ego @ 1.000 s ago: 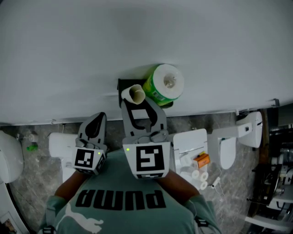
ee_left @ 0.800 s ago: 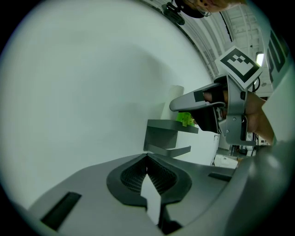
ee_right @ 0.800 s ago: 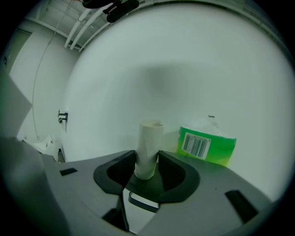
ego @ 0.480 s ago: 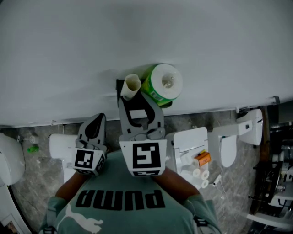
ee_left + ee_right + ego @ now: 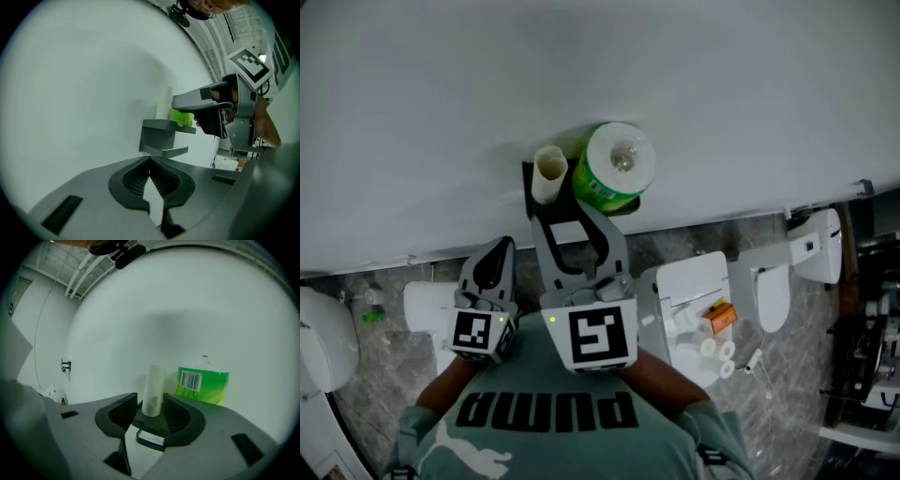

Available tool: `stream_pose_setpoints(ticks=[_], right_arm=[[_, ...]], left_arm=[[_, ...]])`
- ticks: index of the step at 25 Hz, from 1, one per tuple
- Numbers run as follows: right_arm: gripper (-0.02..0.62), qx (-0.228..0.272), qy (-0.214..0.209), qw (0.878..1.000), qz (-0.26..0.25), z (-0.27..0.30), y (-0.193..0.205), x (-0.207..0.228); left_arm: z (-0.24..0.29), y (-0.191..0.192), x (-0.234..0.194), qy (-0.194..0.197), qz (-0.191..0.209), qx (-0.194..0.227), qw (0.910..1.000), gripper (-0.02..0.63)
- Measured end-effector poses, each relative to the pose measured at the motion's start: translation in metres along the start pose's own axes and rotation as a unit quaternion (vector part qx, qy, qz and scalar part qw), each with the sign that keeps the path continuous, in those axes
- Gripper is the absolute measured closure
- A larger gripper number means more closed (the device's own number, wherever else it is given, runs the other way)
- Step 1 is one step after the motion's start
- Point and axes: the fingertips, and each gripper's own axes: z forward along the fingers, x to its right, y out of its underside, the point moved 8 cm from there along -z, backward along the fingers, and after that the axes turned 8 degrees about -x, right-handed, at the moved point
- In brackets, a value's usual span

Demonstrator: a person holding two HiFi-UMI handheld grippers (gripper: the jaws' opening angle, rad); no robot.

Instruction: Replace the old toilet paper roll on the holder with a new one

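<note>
An empty cardboard tube (image 5: 548,173) stands upright between the jaws of my right gripper (image 5: 555,208), which is shut on it just left of the dark wall holder (image 5: 528,180). In the right gripper view the tube (image 5: 153,389) rises between the pads of the gripper (image 5: 152,411). A new roll in green wrapping (image 5: 614,167) sits on the holder, right of the tube, and shows as the green roll (image 5: 202,386) against the white wall. My left gripper (image 5: 497,248) hangs lower left, shut and empty. The left gripper (image 5: 149,164) faces the holder shelf (image 5: 161,136).
The white wall (image 5: 600,66) fills the upper half of the head view. Below are a white cistern lid (image 5: 689,286) with an orange item (image 5: 717,317) and small rolls (image 5: 712,352), a white fixture (image 5: 811,248) at right, and another (image 5: 323,337) at left.
The head view has shifted a little, so the holder sits further left and higher. My right gripper keeps the tube, now more upright and slightly clear of the green roll. The left gripper is still.
</note>
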Motion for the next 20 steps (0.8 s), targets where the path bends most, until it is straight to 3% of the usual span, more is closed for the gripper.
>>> stream_pose_setpoints(ticks=[6,13,20], right_arm=[[0.440,0.042,-0.005,0.998,0.047,-0.024,0.010,0.006],[0.439,0.043,0.025,0.995,0.083,-0.043,0.029,0.032],[0.439,0.053,0.029,0.992,0.111,-0.051,0.040,0.048]], left_arm=[[-0.006,-0.014,0.013,0.011,0.001,0.007,0.9999,0.603],[-0.014,-0.033,0.034,0.036,0.029,0.019,0.9987,0.603],[-0.018,-0.054,0.049,0.045,0.048,0.024,0.9975,0.603]])
